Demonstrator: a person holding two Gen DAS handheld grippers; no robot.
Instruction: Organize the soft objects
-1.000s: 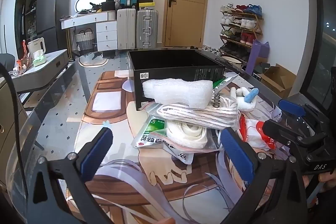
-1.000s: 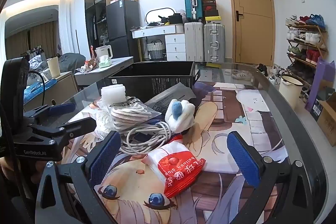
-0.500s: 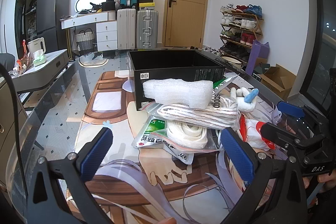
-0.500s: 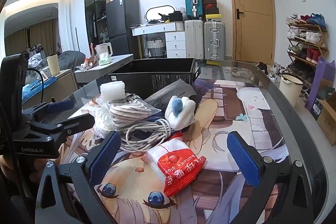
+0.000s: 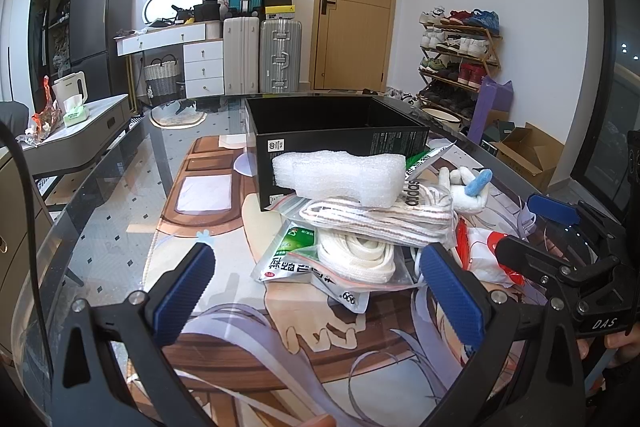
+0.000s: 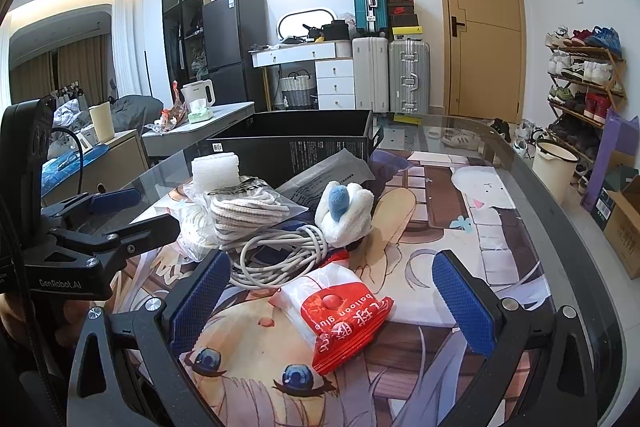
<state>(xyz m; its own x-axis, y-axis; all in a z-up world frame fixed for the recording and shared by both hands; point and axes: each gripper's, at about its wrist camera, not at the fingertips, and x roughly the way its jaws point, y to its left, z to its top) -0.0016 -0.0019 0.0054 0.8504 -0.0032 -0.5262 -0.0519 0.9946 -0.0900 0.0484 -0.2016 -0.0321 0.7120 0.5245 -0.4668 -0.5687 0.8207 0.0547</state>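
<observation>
A pile of soft things lies on the glass table in front of an open black box [image 5: 336, 131]. On top is a white foam wrap [image 5: 340, 175], under it bagged striped laces [image 5: 376, 219], bagged white laces [image 5: 356, 255] and a green packet [image 5: 292, 251]. A white plush with a blue part [image 6: 344, 207], a coiled white cable [image 6: 280, 255] and a red-and-white balloon glue bag [image 6: 340, 311] lie to the right. My left gripper [image 5: 320, 295] is open, just short of the pile. My right gripper [image 6: 332, 299] is open around the balloon glue bag.
The table carries an anime-print mat [image 6: 440, 211] under glass. A grey plastic sleeve [image 6: 332, 171] leans on the box. Suitcases [image 5: 276, 55], a door and a shoe rack [image 5: 460, 59] stand behind. A low cabinet [image 5: 80, 135] is at the left.
The right gripper has drifted slightly lower and nearer the balloon glue bag. The left gripper and the pile look unchanged.
</observation>
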